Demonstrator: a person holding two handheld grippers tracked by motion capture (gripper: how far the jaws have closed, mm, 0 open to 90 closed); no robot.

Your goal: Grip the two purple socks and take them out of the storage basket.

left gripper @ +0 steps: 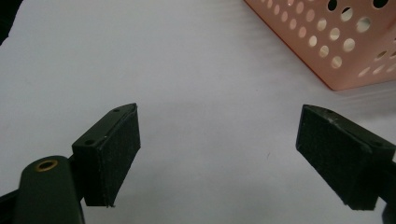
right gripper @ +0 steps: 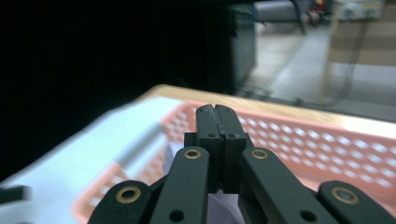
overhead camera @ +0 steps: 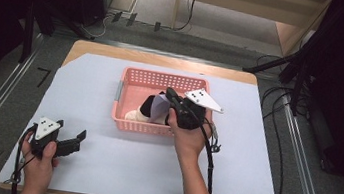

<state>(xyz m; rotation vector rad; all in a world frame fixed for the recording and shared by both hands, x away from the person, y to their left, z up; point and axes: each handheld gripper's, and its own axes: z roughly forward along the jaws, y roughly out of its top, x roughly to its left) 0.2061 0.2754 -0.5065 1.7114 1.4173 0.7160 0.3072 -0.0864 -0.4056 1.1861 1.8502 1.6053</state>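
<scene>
Two grippers: held over tabletop (overhead camera: 100, 168)
Left gripper (left gripper: 219, 154): jaws wide, near left
Right gripper (right gripper: 215, 112): jaws pressed together, lilac cloth (overhead camera: 160, 106) pinched over pink basket (overhead camera: 162, 79)

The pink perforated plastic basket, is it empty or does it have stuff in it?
Not empty. The pink perforated plastic basket holds a black item and a white item; the right gripper holds a pale lilac cloth over it.

Even overhead light on the white table sheet (overhead camera: 115, 170), room edges falling to black, soft shadows under the open left jaws, pink basket (right gripper: 327, 149) smeared and out of focus (motion blur, seemingly), floor beyond hazy
</scene>
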